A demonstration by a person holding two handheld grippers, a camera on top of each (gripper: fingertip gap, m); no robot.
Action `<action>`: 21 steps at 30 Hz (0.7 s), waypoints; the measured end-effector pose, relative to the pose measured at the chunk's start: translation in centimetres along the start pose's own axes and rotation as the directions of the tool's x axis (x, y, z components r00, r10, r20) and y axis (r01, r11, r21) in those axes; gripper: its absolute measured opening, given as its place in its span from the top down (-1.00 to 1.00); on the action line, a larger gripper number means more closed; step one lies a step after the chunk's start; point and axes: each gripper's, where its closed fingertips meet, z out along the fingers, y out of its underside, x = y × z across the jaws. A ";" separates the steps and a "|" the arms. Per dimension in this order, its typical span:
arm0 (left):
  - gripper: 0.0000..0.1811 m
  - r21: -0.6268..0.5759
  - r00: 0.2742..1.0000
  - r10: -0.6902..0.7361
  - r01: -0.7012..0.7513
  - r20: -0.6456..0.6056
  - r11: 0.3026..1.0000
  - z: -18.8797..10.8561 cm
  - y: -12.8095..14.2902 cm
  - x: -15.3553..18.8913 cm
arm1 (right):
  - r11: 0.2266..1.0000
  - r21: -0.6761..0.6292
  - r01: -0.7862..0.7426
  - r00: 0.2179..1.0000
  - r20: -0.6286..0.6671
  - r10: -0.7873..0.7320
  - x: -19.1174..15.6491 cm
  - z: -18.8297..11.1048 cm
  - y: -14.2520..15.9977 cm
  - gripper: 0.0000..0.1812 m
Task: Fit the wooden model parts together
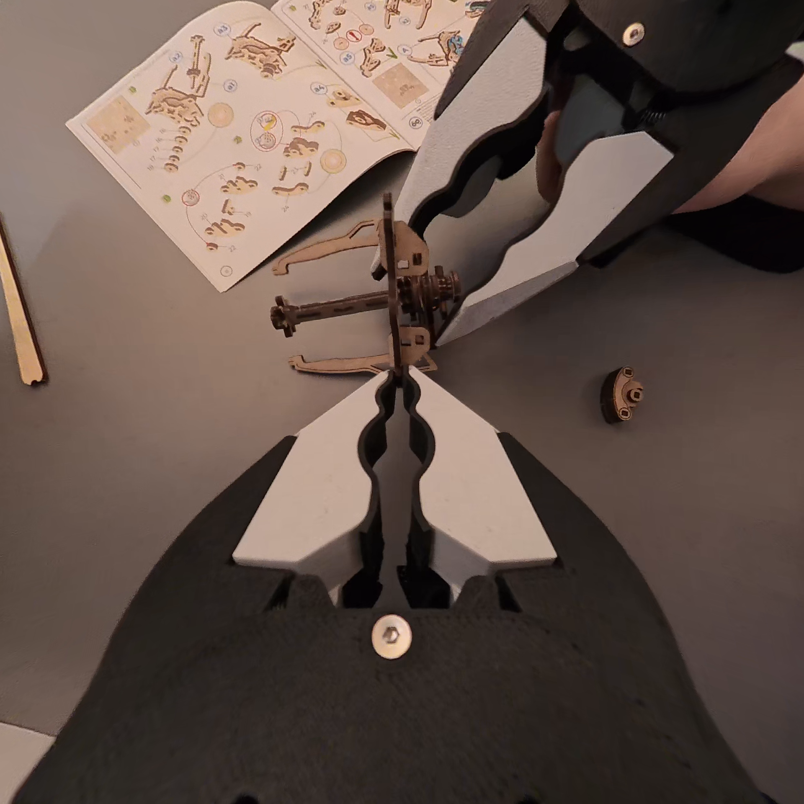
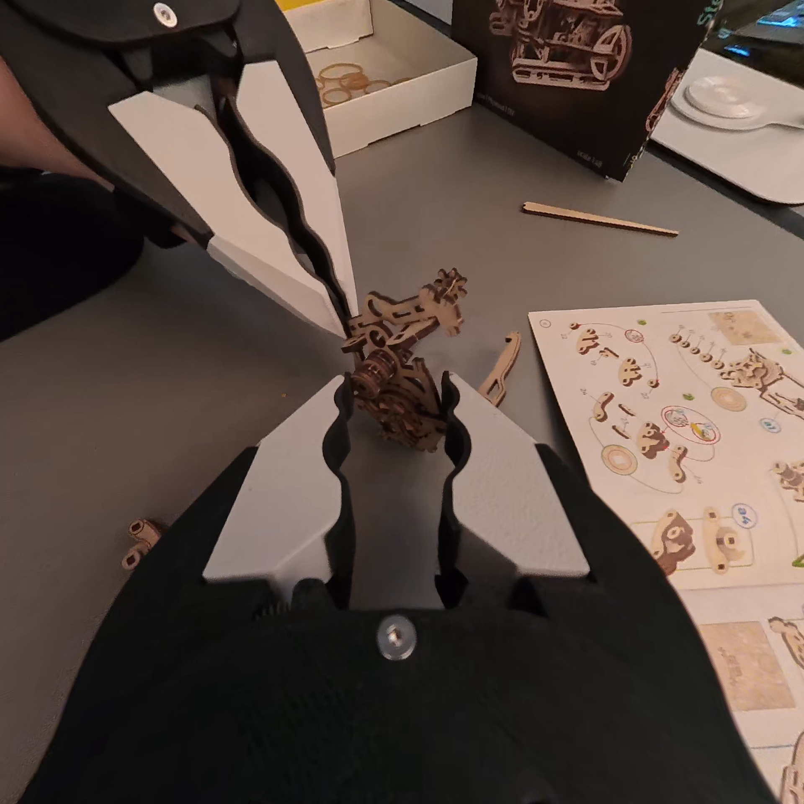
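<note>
Far left in the left wrist view, a flat pale wooden stick [image 1: 22,319] lies on the smooth grey table [image 1: 130,435]. Next over, the open booklet [image 1: 243,130] shows glossy pages of part diagrams. Centre stage: the model [image 1: 393,300], thin laser-cut plywood with dark burnt edges, a slotted axle sticking out leftward, stacked toothed gears on its right side and two curved flat arms. The left gripper [image 1: 399,377], with pale grey fingers and wavy black rubber pads, is pinched tight on the lower edge of the model's thin upright plate. From the upper right, the right gripper [image 1: 428,291] spans the gear cluster, its jaws spread wide, the tips just at the wood; whether they press it I cannot tell. Right of that, a small half-round wooden block [image 1: 621,394] lies alone. In the right wrist view, a white cardboard tray [image 2: 391,87] holds pale rings beyond the grippers, beside a dark box [image 2: 578,78].
</note>
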 end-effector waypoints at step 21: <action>1.00 -0.017 0.999 0.007 -0.006 0.043 1.000 -0.2 0.0 -0.2 | 0.997 -0.018 0.071 0.996 -0.051 -0.072 0.2 0.3 0.1 0.58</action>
